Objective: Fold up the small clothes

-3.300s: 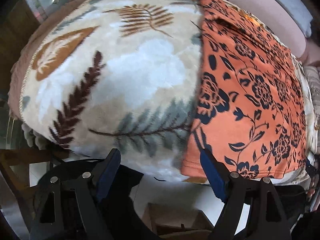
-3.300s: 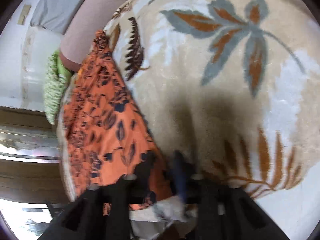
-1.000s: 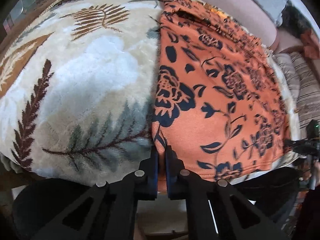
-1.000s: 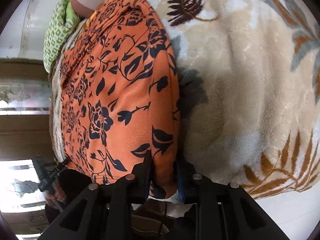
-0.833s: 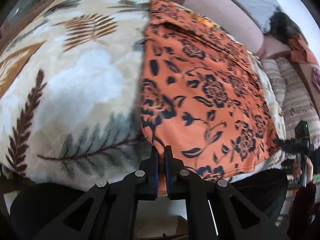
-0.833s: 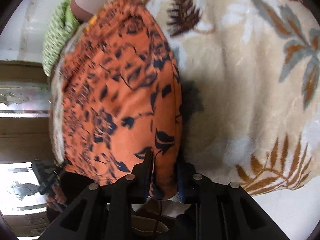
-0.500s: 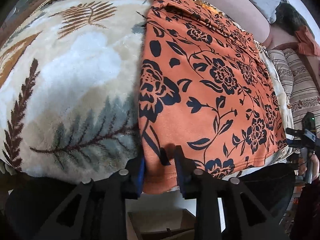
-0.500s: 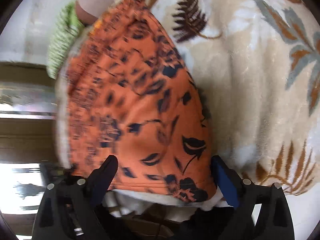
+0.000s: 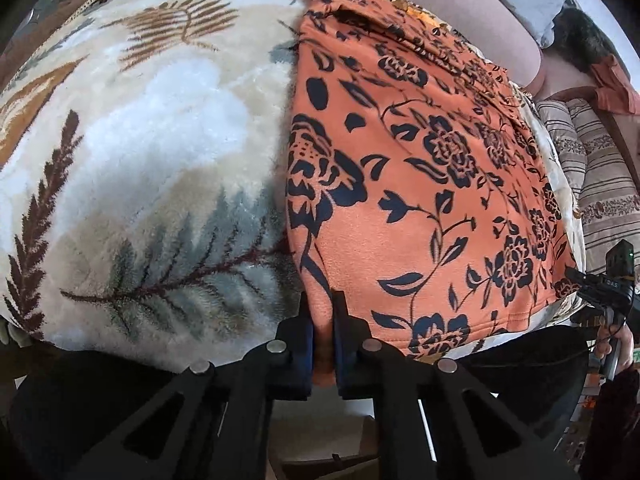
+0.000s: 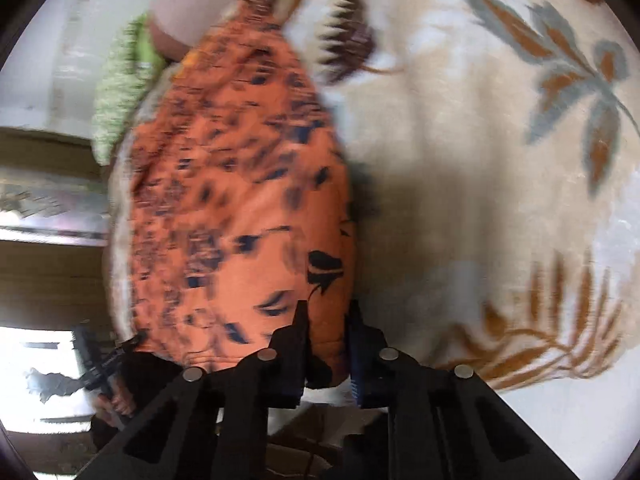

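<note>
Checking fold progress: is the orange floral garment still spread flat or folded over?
Spread flat. The orange floral garment lies open on the leaf-print blanket; no part doubled back, near hem pinched.

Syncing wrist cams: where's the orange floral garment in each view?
Left wrist: orange floral garment fills centre-right; near-left corner clamped in left gripper.
Right wrist: garment centre-left, blurred; right gripper closing on its near corner.
Shared landmark: leaf-print blanket.
</note>
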A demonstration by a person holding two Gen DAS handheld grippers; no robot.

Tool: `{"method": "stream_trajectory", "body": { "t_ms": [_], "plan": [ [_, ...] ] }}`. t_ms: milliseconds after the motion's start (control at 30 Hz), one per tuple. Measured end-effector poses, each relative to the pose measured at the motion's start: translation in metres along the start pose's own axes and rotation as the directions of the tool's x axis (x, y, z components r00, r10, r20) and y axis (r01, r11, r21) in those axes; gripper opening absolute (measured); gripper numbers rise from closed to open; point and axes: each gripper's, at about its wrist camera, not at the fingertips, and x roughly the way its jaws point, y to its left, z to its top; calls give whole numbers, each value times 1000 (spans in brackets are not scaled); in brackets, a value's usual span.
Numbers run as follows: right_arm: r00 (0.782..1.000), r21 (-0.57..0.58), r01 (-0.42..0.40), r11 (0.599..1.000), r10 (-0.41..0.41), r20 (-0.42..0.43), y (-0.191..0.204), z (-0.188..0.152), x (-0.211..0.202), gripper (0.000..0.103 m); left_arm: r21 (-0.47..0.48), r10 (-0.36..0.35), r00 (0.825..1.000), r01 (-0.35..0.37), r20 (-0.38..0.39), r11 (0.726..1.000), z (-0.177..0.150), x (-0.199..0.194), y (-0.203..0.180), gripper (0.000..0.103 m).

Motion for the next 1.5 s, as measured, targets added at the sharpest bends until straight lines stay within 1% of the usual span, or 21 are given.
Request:
{"method": "stream_trajectory", "body": {
  "t_ms": [67,133,333,433,500,533,600,633,667,700,800,867,933,1000,1033,1100,1133,1200,1333,1400,1500],
  "plan": [
    [1000,-38,-8,999,8,-4,11,-1,3,17,13,-18,999,18,28,1000,0,-11,-2,7],
    [997,-33,72,997,-73,-16,9,4,12,17,29,-36,998,35,57,999,2,-20,-4,7],
    [990,-3,117,993,-117,-83,1,7,26,20,28,33,999,-33,-6,999,1,-2,-2,9],
    [987,-1,132,991,-132,-93,1,8,31,23,25,43,999,-42,-18,999,0,3,-2,19],
    [985,3,142,990,-141,-102,3,9,36,23,31,28,999,-27,-20,999,0,3,-5,36],
    [984,17,145,989,-142,-109,2,10,37,25,31,16,1000,-16,-21,999,0,4,-7,39],
    [988,43,116,992,-111,-109,2,12,42,37,38,32,999,-31,-16,999,0,5,-11,40],
    [994,61,48,997,-42,-102,2,13,43,67,52,43,999,-42,-8,998,-2,5,-15,40],
    [993,62,-68,996,74,-92,3,14,46,103,59,48,999,-48,-4,997,-2,6,-16,39],
    [984,33,-147,989,150,-92,8,15,52,103,60,54,999,-54,0,997,-1,6,-16,32],
    [991,-39,-42,998,37,-130,24,15,61,103,31,57,998,-58,4,998,1,6,-9,13],
    [989,-29,17,999,-21,-143,31,18,64,103,-3,24,1000,-24,7,1000,2,4,-2,8],
    [990,-24,21,999,-24,-136,32,18,64,103,-1,17,1000,-17,15,1000,1,2,0,7],
    [995,18,-3,1000,5,-104,25,17,57,99,18,21,999,-22,27,1000,-1,1,-3,7],
    [996,41,17,999,-13,-85,21,15,51,81,19,17,999,-18,30,1000,-2,-1,-3,7],
    [999,67,35,997,-33,-30,12,13,35,36,7,-2,999,2,32,1000,0,-3,-1,7],
    [1000,85,29,996,-29,-6,5,12,27,8,2,-18,999,18,39,1000,2,-7,-1,7],
    [997,84,77,993,-77,-6,-2,14,20,8,11,-35,998,34,52,999,5,-13,-2,7],
    [997,26,66,998,-65,-33,8,12,28,8,22,-47,997,46,58,999,10,-16,-9,6],
    [1000,6,17,1000,-17,4,22,11,26,8,13,-65,996,64,62,998,14,-20,-9,6],
    [995,-34,-73,997,75,69,48,15,12,8,-11,-165,981,167,102,986,24,-41,-6,6]
  ]
}}
